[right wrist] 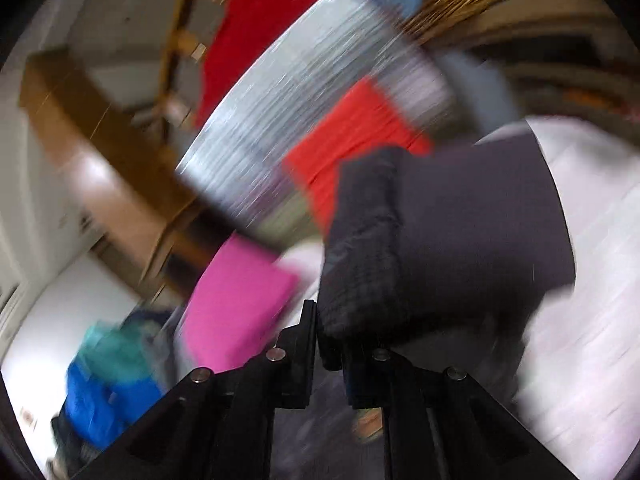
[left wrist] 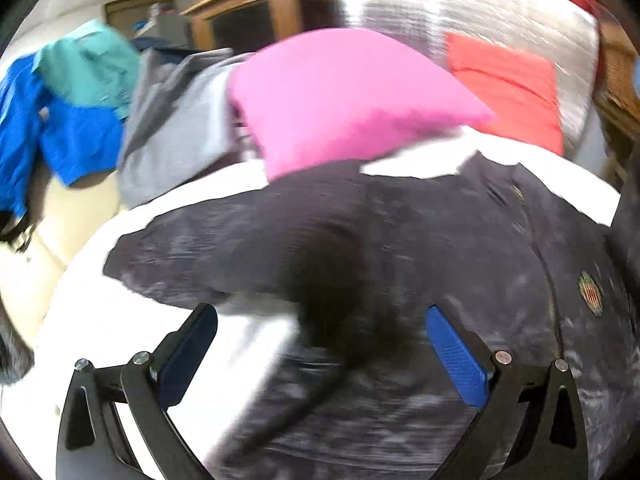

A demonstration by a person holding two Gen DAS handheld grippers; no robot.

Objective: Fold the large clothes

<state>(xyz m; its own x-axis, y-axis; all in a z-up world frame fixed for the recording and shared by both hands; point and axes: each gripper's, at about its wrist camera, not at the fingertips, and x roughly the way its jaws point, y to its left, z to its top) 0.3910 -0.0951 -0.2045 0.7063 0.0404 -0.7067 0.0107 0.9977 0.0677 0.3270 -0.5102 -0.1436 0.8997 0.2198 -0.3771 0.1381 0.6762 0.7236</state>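
White table (left wrist: 420, 156) with folded stack behind; left gripper (left wrist: 320, 344) released over dark shirt (left wrist: 400, 240); right gripper (right wrist: 329, 344) clenched on its sleeve (right wrist: 360, 248), lifted to fold inward.

I'm working at a white table (left wrist: 420, 152) with a wooden cabinet (left wrist: 256, 12) standing far behind it, a cream floor (left wrist: 60, 232) showing off to the left, everything smearing with motion blur.

A home is seen here, likely a bedroom: a wooden cabinet (left wrist: 244, 12) is set against the wall, loose clothes (left wrist: 76, 100) are heaped at the side, and folded garments (left wrist: 344, 96) are laid out on white bedding (left wrist: 420, 156).
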